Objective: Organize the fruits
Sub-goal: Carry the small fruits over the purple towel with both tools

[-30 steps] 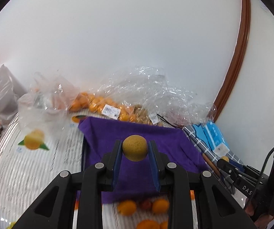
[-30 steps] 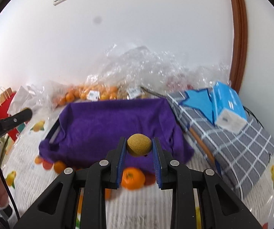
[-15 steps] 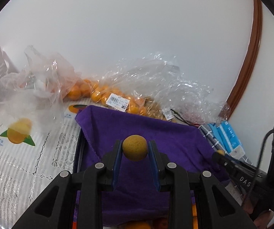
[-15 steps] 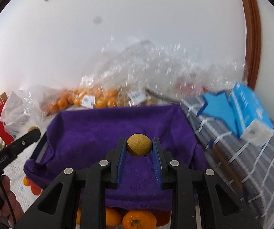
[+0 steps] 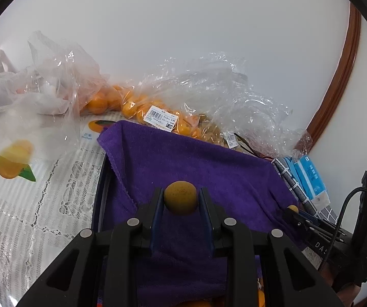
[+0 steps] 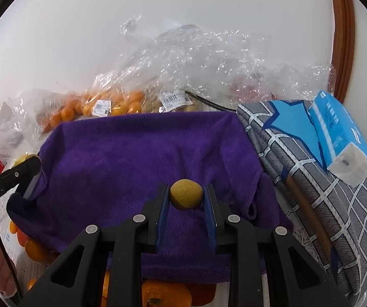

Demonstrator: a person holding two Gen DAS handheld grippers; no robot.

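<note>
My left gripper (image 5: 180, 197) is shut on a small round tan-brown fruit (image 5: 180, 197), held over the purple towel (image 5: 188, 161) that lines a dark tray (image 5: 101, 186). My right gripper (image 6: 186, 195) grips a second tan-brown fruit (image 6: 186, 194) over the same purple towel (image 6: 132, 158). In the left wrist view the right gripper's tips show at the right with their fruit (image 5: 292, 208). In the right wrist view the left gripper's finger (image 6: 17, 171) reaches in at the left edge.
Clear plastic bags of small oranges (image 5: 137, 107) and tan fruits (image 6: 181, 103) lie behind the tray against the white wall. Loose oranges (image 6: 165, 294) sit at the towel's near edge. A grey checked cloth (image 6: 311, 179) with a blue tissue pack (image 6: 337, 130) is on the right.
Both grippers have come down and forward over the purple towel, each still holding its fruit. The loose oranges near the front edge have slid toward the bottom of the views.
</note>
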